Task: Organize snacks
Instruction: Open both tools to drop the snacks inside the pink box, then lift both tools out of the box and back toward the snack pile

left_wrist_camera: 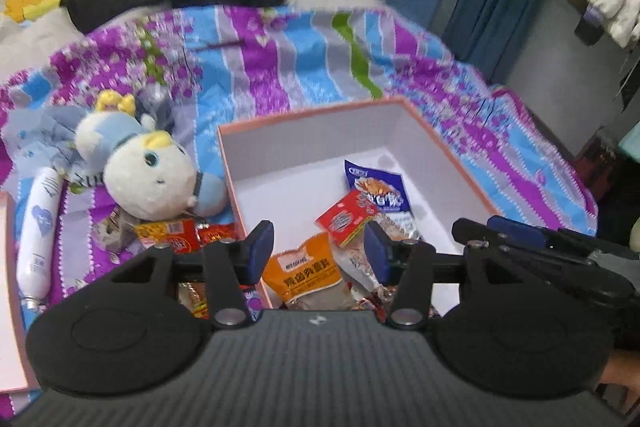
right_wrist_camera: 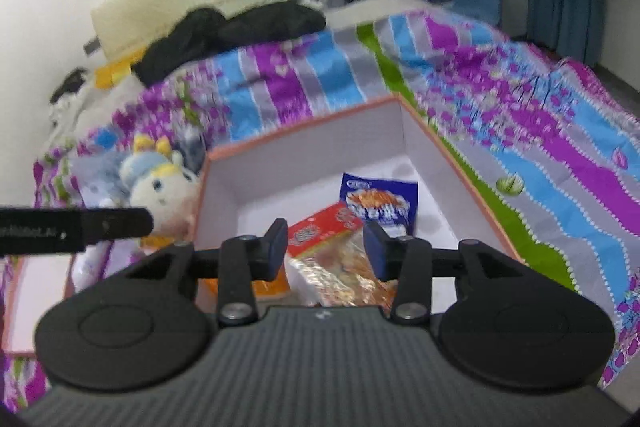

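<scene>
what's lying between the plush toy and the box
In the left wrist view, red snack packets lie on the bedspread between the plush toy and the box wall, below the toy.

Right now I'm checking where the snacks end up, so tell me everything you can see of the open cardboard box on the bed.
The open rectangular cardboard box has a salmon-pink outside and rim and plain white inner walls and floor. It has no lid on and sits upright on the striped purple-and-blue quilt, with a white-and-blue plush toy near its left wall. Inside lie a blue snack packet, a red packet overlapping it, an orange packet and clear-wrapped snacks nearer the camera. Its far half is bare.
</scene>
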### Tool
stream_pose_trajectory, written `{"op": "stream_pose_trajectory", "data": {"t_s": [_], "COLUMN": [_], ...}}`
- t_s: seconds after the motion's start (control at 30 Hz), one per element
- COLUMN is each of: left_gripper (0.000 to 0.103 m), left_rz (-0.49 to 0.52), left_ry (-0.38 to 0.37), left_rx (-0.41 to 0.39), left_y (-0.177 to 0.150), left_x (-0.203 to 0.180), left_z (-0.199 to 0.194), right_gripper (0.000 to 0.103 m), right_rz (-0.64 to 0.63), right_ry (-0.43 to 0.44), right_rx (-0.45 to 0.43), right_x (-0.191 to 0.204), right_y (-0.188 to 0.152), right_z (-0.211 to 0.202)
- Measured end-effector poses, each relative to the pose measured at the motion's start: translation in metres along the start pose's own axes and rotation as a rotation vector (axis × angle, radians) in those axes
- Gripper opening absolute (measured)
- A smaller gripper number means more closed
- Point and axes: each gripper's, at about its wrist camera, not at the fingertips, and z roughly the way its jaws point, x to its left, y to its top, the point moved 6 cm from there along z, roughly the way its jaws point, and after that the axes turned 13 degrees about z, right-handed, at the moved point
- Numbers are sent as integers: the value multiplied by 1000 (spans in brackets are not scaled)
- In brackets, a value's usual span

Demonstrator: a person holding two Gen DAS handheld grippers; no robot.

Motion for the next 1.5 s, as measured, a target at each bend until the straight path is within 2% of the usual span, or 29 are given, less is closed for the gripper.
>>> {"op": "stream_pose_trajectory", "data": {"t_s": [0.13, 0.3, 0.53, 0.77, 1.0, 1.27, 1.5], "left_gripper": [56, 56, 56, 56, 56, 56, 56], "left_rz": [-16, -31, -46, -69, -35, -78, -123], "left_ry": [4, 21, 39, 80, 103, 111, 129], "left_rx": [-66, -102, -184, -221, -246, -234, -205], "left_y": [-2, -17, -51, -84, -120, -169, -215], "left_x": [3, 9, 19, 30, 22, 24, 37], "left_z": [-44, -81, -130, -162, -176, -176, -180], "right_gripper": [44, 45, 45, 45, 45, 45, 45], "right_rz": [-15, -29, -79, -96, -123, -168, -218], "right_ry": [38, 77, 127, 169, 197, 216, 241], "right_rx": [-59, -103, -132, -155, -156, -136, -79], "right_x": [17, 34, 56, 75, 85, 89, 92], "right_y": [5, 1, -22, -50, -76, -119, -165], "right_z": [-33, -66, -98, -123, -139, -143, -137]}}
